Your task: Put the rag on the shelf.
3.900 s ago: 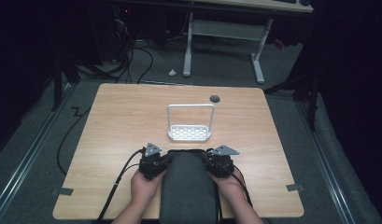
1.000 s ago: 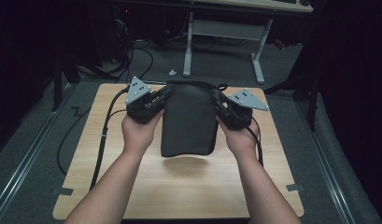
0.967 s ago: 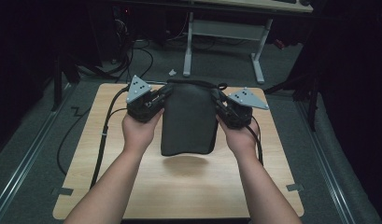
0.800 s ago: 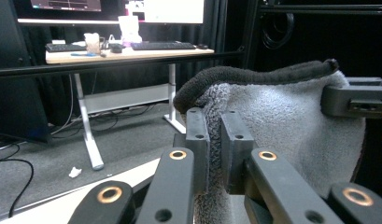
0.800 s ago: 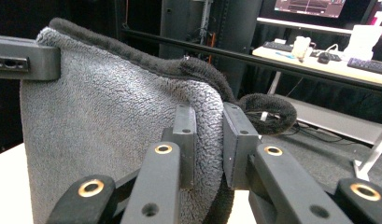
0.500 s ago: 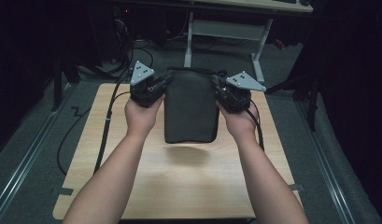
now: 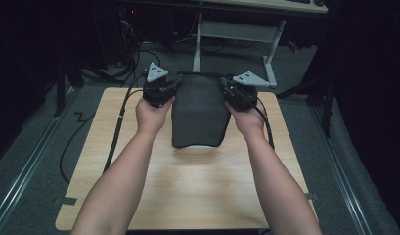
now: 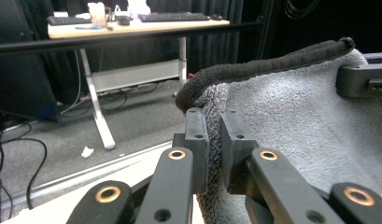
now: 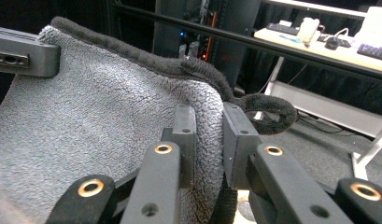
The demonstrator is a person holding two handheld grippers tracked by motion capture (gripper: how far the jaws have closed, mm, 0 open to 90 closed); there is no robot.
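A dark grey towel [image 7: 197, 115] hangs spread between my two grippers above the far half of the wooden table [image 7: 188, 196]. My left gripper [image 7: 175, 85] is shut on its upper left corner, and the pads pinch the pile just under the rolled hem [image 8: 214, 121]. My right gripper [image 7: 222, 88] is shut on the upper right corner [image 9: 207, 116], where the hem loops past the jaws. The towel [image 8: 296, 107] stretches across to the other gripper. A pale sliver of the white rack [image 7: 200, 146] peeks out under the towel's lower edge; the rest of it is hidden.
Beyond the table's far edge stands a white-legged desk [image 7: 236, 29]. Black cables [image 7: 117, 122] trail from the grippers over the table's left side to the floor. Metal floor rails [image 7: 21, 166] run along both sides.
Both hands have carried the towel away from me toward the table's far edge. Earlier it lay low by the near edge and the white rack stood uncovered.
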